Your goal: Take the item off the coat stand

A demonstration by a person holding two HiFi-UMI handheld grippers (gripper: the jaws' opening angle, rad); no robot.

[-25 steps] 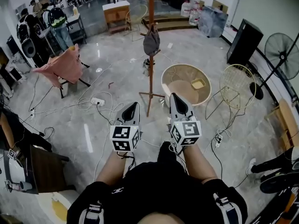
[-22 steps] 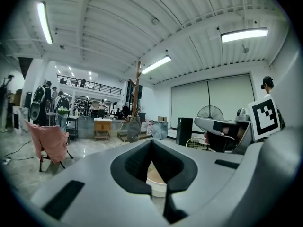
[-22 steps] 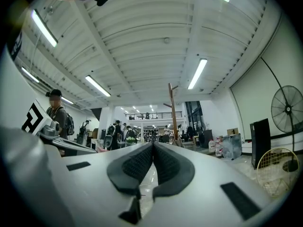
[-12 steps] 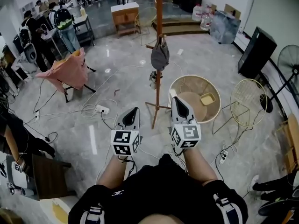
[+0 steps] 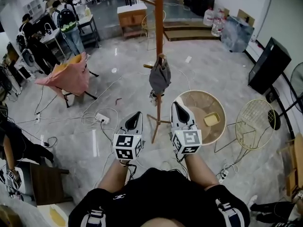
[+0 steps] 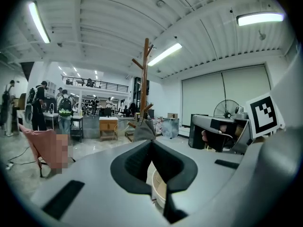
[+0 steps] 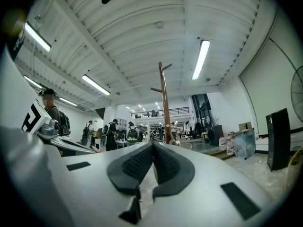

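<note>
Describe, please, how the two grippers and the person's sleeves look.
The left gripper and right gripper are pale grey tapered shells with black ribbed jaws. Each carries a cube with black-and-white square markers. The person wears a black short-sleeved top.

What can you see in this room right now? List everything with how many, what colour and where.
coat stand: one, brown wood, centre, ahead of both grippers
hanging item: one, grey, on the coat stand
round basket: one, beige, floor right of the stand
wire chair: one, pale, right of the basket
cloth: one, pink, left of the stand
speaker: one, black, far right
cabinet: one, wooden, far end
left gripper: one, grey, jaws together, empty
right gripper: one, grey, jaws together, empty
</note>
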